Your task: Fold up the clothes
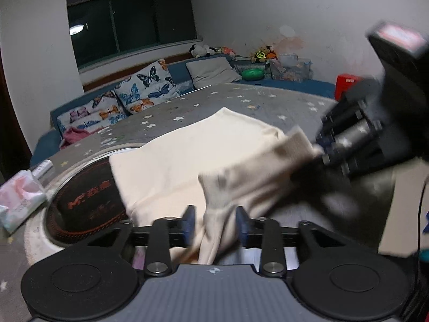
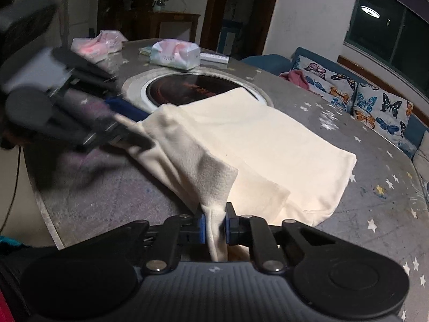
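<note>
Ahead of your gripper you see the starred tabletop (image 2: 335, 123), its round black hotplate (image 2: 187, 88), tissue packs (image 2: 175, 55), and butterfly cushions (image 1: 146, 87) far behind.

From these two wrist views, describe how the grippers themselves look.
Each gripper, left gripper and right gripper, has a dark grey ribbed body with a small round emblem, flanked by two black round discs. Black linkage bars with silver rivets carry blue finger pads. A thin black cable hangs beside the other unit.
</note>
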`<action>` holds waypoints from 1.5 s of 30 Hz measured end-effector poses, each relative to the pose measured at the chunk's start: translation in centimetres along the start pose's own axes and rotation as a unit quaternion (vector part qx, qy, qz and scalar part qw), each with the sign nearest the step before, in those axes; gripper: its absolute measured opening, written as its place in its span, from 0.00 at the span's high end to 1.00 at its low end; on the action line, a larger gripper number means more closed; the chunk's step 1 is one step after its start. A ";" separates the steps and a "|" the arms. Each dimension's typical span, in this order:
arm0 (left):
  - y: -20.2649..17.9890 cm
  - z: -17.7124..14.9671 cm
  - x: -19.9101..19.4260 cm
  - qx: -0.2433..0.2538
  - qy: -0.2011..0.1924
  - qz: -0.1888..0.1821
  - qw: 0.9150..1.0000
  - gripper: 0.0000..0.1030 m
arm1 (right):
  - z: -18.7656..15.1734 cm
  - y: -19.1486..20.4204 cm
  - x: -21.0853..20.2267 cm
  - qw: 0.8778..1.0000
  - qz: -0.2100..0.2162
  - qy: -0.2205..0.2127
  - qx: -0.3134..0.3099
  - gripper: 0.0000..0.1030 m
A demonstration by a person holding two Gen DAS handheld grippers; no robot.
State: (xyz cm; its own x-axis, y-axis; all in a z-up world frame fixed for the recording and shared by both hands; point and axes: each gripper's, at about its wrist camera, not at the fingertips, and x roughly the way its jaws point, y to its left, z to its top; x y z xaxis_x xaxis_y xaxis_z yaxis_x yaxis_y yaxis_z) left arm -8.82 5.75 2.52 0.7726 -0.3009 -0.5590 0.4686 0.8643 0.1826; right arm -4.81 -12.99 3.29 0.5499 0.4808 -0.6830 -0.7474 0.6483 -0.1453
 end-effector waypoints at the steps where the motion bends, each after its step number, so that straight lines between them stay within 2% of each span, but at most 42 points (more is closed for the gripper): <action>1: -0.2 -0.4 -0.2 0.009 0.001 0.005 1.000 0.58 | 0.1 -0.2 -0.1 1.000 0.001 -0.002 0.005 0.90; 7: -1.0 -2.4 -0.9 0.057 0.005 0.038 0.998 0.59 | 0.5 -0.5 -0.4 1.000 0.000 -0.010 0.015 0.90; 9: -0.8 -2.6 -0.5 0.057 0.010 0.036 0.998 0.72 | 0.5 -0.6 -0.5 1.000 0.000 -0.012 0.022 0.91; 11: -0.5 -2.7 -0.4 0.050 0.013 0.035 0.998 0.89 | 0.4 -0.7 -0.8 1.000 0.000 -0.016 0.025 0.91; 13: -0.2 -2.6 -1.0 0.034 0.005 0.031 0.999 0.92 | 0.4 -0.6 -1.2 0.999 -0.001 -0.023 0.025 0.92; 18: -0.5 -1.8 -3.9 0.012 -0.023 0.026 0.999 0.93 | 0.5 -0.6 -3.6 0.999 0.004 -0.047 0.027 0.92; 23: -1.7 -0.8 -9.2 -0.020 -0.056 0.011 0.998 0.94 | 0.3 0.5 -8.1 0.997 0.014 -0.078 0.021 0.92; 27: -3.0 -0.7 -11.5 -0.025 -0.059 0.002 0.998 0.94 | -0.1 1.7 -11.3 0.996 0.019 -0.087 0.010 0.92; 32: -2.0 0.3 -9.8 -0.034 -0.050 0.003 0.998 0.94 | 0.2 1.5 -11.2 0.997 0.017 -0.074 0.011 0.92; 36: 0.2 2.0 -7.6 -0.041 -0.053 0.014 0.998 0.94 | 1.8 -0.6 -9.4 0.997 0.014 -0.072 0.033 0.92; 42: 4.7 4.9 -1.6 -0.063 -0.027 0.027 0.997 0.95 | 5.0 -5.4 -5.0 0.996 0.007 -0.061 0.066 0.92; 45: 6.3 5.7 2.2 -0.074 -0.005 0.035 0.997 0.95 | 6.0 -7.6 -1.4 0.995 0.003 -0.044 0.084 0.92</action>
State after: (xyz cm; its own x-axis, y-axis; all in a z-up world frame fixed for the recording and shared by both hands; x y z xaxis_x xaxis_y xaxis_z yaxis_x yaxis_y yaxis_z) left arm -1.72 8.23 7.06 0.8056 -0.2408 -0.5414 0.3460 0.9329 0.0998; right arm 2.33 -15.06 9.69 0.5823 0.5297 -0.6167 -0.6812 0.7320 -0.0144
